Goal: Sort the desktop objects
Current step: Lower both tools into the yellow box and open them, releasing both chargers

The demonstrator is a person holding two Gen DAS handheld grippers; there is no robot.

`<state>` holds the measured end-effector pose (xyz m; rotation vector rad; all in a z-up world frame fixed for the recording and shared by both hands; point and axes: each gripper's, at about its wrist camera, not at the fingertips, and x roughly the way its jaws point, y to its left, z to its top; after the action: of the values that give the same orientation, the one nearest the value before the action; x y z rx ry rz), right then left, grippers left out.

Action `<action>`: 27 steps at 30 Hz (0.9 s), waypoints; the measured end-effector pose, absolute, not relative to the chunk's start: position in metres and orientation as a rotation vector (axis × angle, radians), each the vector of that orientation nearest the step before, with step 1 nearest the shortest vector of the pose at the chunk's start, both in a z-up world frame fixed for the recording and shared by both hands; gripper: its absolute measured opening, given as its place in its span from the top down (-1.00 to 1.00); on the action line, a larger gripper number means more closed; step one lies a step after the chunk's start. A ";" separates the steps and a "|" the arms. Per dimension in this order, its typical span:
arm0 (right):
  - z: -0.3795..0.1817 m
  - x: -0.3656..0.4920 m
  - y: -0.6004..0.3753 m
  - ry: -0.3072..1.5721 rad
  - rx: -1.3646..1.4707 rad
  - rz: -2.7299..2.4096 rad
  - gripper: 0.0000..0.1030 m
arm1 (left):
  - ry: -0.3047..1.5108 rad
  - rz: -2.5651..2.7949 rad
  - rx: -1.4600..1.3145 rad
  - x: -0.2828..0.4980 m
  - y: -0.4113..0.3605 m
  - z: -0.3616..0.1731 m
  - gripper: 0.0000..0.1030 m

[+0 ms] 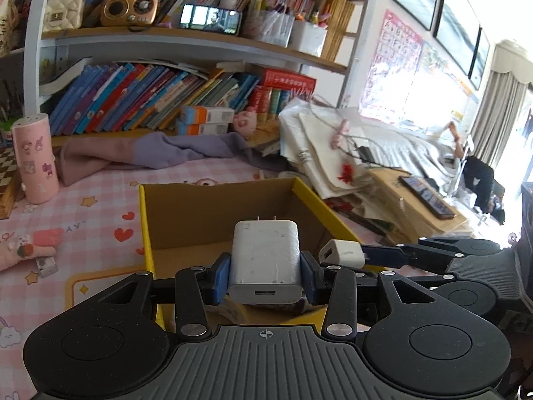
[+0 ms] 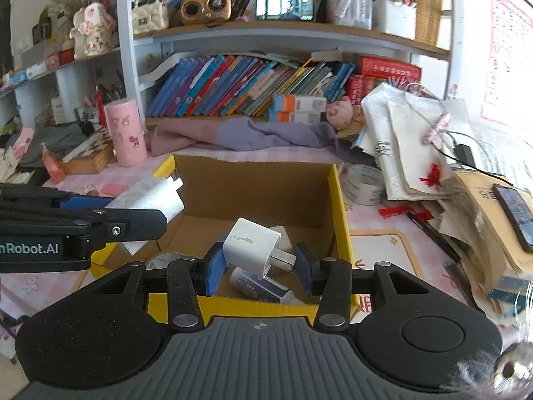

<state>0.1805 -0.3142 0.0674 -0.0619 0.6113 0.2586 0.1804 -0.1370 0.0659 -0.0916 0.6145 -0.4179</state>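
Grippers each clamp white charger over open cardboard box; rim just below.

Hidden, cropped and blurred parts around both claws

Below the left claw, the large white charger and the claw's body cover the near floor of the cardboard box; a tape roll shows only as a sliver beneath the charger. Right of it, the right claw is cut off toward the frame edge, and the window area beyond is washed out. Ahead of the right claw, the small white charger hides part of the items lying in the box. Left of it, the left claw runs off the edge, its printed lettering cropped. At lower right, a blurred shiny object cannot be identified.
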 end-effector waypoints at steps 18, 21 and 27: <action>0.024 0.241 -0.315 0.790 -0.086 0.395 0.19 | 0.736 -0.332 -0.038 0.210 -0.150 0.023 0.19; 0.023 0.245 -0.317 0.808 -0.074 0.418 0.19 | 0.736 -0.320 -0.023 0.211 -0.150 0.022 0.19; 0.023 0.249 -0.319 0.845 -0.057 0.453 0.19 | 0.736 -0.312 -0.008 0.210 -0.151 0.022 0.19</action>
<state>0.2486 -0.3188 0.0226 -0.0566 0.8446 0.4527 0.2099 -0.1509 0.0216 -0.0082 0.7355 -0.3117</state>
